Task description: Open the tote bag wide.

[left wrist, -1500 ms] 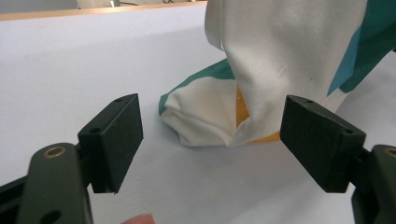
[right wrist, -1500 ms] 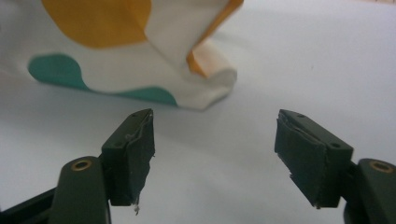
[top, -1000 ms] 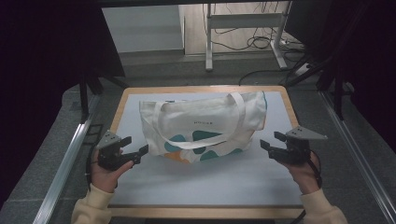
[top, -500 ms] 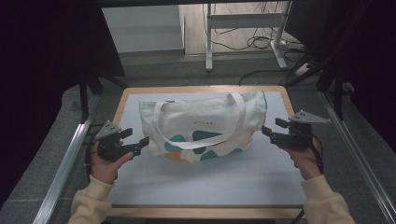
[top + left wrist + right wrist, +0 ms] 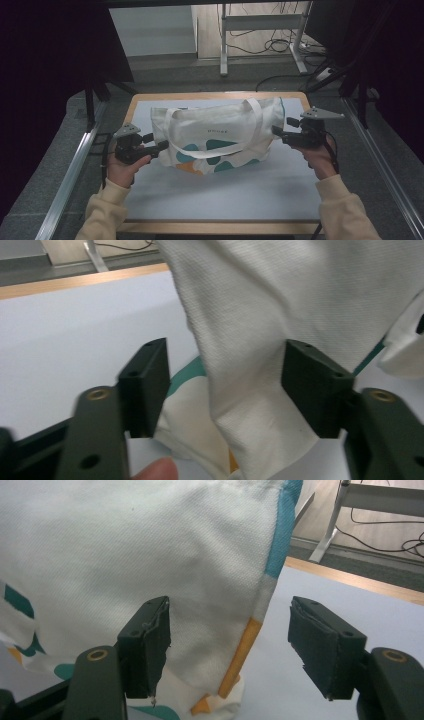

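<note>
Left gripper view: tote bag [image 5: 280,315] edge between gripper [image 5: 225,385] jaws.

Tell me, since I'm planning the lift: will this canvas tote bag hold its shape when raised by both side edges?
Probably not. The tote bag is creased, folded woven cloth, so its middle likely sags. It looks flat, so probably light. The straps lie loose and may dangle. The weave looks coarse, so slipping seems unlikely.

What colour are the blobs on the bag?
The tote bag is cream with teal and orange blobs, clearest in the high view.
</note>
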